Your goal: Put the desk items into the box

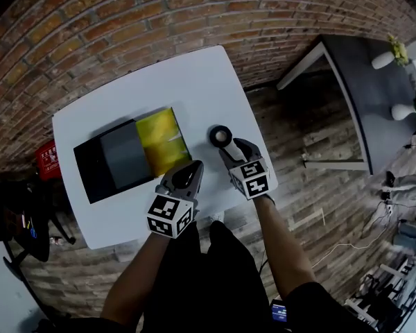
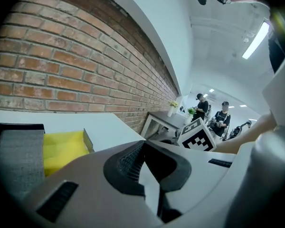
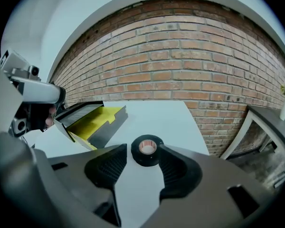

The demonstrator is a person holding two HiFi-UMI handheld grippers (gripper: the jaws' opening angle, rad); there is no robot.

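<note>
A black roll of tape point(image 1: 220, 135) lies flat on the white table point(image 1: 194, 82), to the right of the box. In the right gripper view the tape point(image 3: 147, 149) sits between the tips of my right gripper point(image 3: 144, 157), which is open; the pads do not press on it. The box point(image 1: 161, 141) is open, with a yellow inside and a grey-black lid point(image 1: 114, 159) lying to its left. My left gripper point(image 1: 187, 172) hovers at the table's near edge just below the box, its jaws shut and empty point(image 2: 143, 144). The yellow box point(image 2: 61, 148) shows at that view's left.
A brick wall point(image 1: 159, 19) runs behind the table. A dark side table point(image 1: 364, 82) with white vases point(image 1: 383, 60) stands at the right over the wooden floor. A red object point(image 1: 48, 159) sits left of the table. Two people point(image 2: 211, 110) stand far off.
</note>
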